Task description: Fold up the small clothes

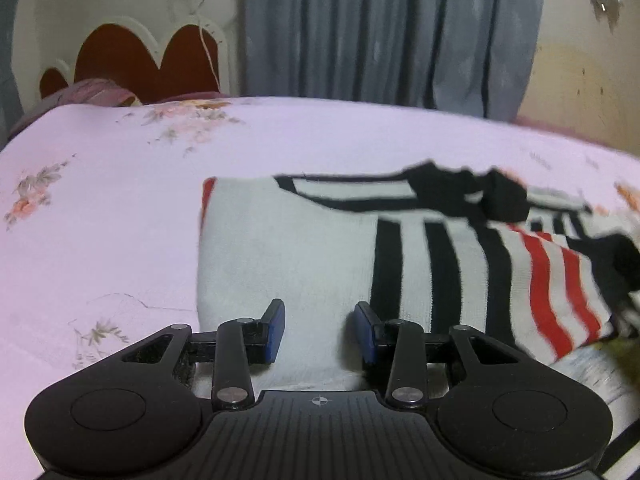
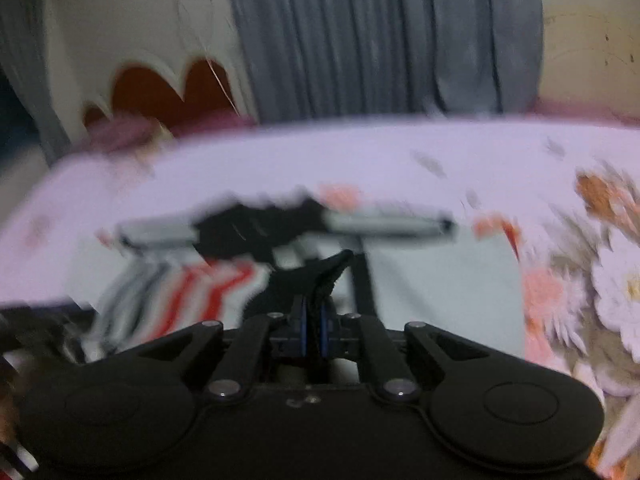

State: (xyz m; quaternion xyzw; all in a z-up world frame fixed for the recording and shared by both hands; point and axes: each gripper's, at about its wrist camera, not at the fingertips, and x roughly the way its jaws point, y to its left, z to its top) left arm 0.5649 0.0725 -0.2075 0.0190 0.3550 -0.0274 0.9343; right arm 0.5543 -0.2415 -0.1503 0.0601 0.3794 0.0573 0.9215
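A small white garment (image 1: 288, 252) with black and red stripes lies on the pink floral bedsheet (image 1: 120, 208). My left gripper (image 1: 319, 330) is open, its blue pads (image 1: 276, 332) resting low over the garment's white near edge. In the blurred right wrist view the same garment (image 2: 440, 280) lies ahead, striped part to the left. My right gripper (image 2: 314, 322) is shut on a black strip of the garment (image 2: 324, 276), which stands up between the jaws. A black trimmed part (image 1: 460, 188) lies folded across the garment's far side.
A red and white headboard (image 1: 132, 56) stands at the far left of the bed. Grey curtains (image 1: 380, 32) hang behind the bed. A purple pillow (image 1: 92, 90) lies by the headboard. Large flower prints (image 2: 592, 272) cover the sheet at the right.
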